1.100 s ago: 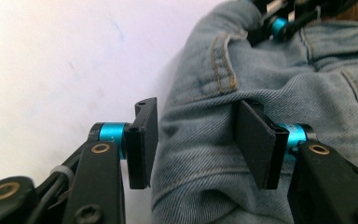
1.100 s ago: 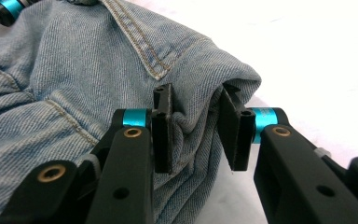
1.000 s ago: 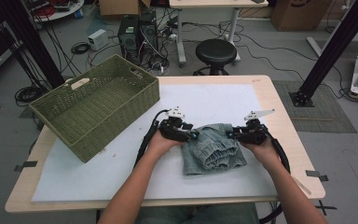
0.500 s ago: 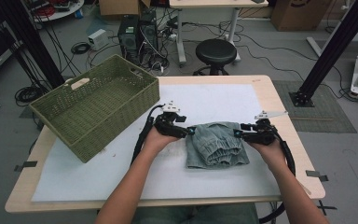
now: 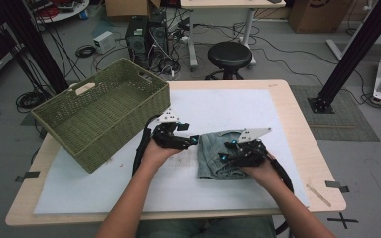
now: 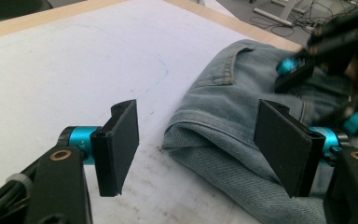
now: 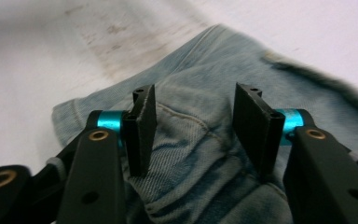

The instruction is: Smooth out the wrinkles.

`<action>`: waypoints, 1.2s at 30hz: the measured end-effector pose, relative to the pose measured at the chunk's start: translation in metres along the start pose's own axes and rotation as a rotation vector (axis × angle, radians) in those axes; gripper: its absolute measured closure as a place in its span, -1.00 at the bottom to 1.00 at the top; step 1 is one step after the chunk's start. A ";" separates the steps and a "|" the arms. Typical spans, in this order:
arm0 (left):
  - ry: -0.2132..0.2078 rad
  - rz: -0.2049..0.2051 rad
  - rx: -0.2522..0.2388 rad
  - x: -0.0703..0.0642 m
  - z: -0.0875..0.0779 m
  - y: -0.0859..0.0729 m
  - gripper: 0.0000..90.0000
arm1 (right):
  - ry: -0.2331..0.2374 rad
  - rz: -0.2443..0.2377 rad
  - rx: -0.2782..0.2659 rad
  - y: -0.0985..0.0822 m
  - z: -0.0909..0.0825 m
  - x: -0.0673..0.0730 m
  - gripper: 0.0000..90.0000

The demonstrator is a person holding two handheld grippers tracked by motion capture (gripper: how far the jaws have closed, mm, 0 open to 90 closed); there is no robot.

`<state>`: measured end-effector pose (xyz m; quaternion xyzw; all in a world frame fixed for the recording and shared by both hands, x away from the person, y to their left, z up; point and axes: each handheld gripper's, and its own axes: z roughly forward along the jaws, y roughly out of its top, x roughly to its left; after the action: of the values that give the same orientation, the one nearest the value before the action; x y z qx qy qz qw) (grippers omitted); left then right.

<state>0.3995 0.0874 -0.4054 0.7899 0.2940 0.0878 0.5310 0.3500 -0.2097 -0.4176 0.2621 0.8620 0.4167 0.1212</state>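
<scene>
A folded light-blue denim garment (image 5: 218, 166) lies on the white mat right of centre. My left gripper (image 5: 193, 141) is at its left edge. In the left gripper view the left gripper (image 6: 198, 116) is open, its jaws just widened, and the garment's folded corner (image 6: 214, 135) lies between them untouched. My right gripper (image 5: 225, 150) hovers over the garment's middle. In the right gripper view the right gripper (image 7: 196, 93) is open. Its jaws have just been closing, with a ridge of denim (image 7: 191, 140) between them; the pads stand clear of it. The right gripper (image 6: 307, 65) also shows at the far side of the left gripper view.
A green woven basket (image 5: 129, 126) stands empty on the table's left part, close to my left hand. The white mat (image 5: 238, 106) covers most of the wooden table (image 5: 297, 129). Beyond the far edge are a black stool (image 5: 230, 54) and a computer tower (image 5: 139, 39).
My right gripper has swung left from the garment's right edge to over its middle. The left gripper shifted slightly left, off the cloth. The garment now lies let go on the mat.
</scene>
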 end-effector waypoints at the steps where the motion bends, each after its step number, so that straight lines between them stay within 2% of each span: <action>1: 0.001 -0.003 0.000 0.001 -0.001 -0.001 -0.31 | -0.007 -0.006 -0.002 -0.002 0.001 0.005 0.15; 5: 0.005 -0.015 0.000 0.004 -0.001 -0.003 -0.33 | -0.026 -0.040 -0.001 -0.003 0.002 0.018 0.13; 8: -0.003 -0.014 0.006 0.003 0.000 -0.003 -0.33 | -0.023 -0.043 -0.008 -0.002 0.000 0.017 0.07; 12: -0.006 -0.009 0.010 0.002 -0.002 -0.003 -0.35 | -0.015 0.000 -0.065 0.000 -0.017 0.005 -0.13; 15: 0.004 -0.007 -0.003 0.002 -0.006 -0.002 -0.38 | -0.029 0.032 -0.137 0.000 -0.038 -0.007 -0.23; 18: 0.017 0.005 -0.016 0.000 -0.011 0.001 -0.41 | -0.071 0.065 -0.197 -0.002 -0.059 -0.020 -0.31; 21: 0.019 0.031 -0.030 -0.004 -0.017 0.004 -0.42 | -0.117 0.081 -0.231 -0.007 -0.078 -0.031 -0.36; 23: 0.022 0.050 -0.027 -0.007 -0.020 0.007 -0.46 | -0.130 0.103 -0.250 -0.012 -0.087 -0.038 -0.40; 25: 0.024 0.078 -0.023 -0.009 -0.023 0.010 -0.47 | -0.143 0.116 -0.263 -0.018 -0.093 -0.045 -0.41; 26: 0.018 0.083 -0.027 -0.011 -0.025 0.011 -0.47 | -0.144 0.114 -0.265 -0.021 -0.095 -0.049 -0.41; 29: -0.004 0.100 -0.039 -0.012 -0.030 0.013 -0.48 | -0.144 0.146 -0.268 -0.032 -0.099 -0.059 -0.44; 34: -0.015 0.090 -0.038 -0.005 -0.035 0.010 -0.49 | -0.133 0.204 -0.266 -0.042 -0.101 -0.071 -0.51; 36: -0.013 0.082 -0.041 -0.003 -0.036 0.008 -0.50 | -0.131 0.215 -0.285 -0.041 -0.103 -0.073 -0.51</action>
<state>0.3836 0.1125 -0.3830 0.7908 0.2559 0.1103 0.5450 0.3523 -0.3389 -0.3865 0.3594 0.7516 0.5271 0.1676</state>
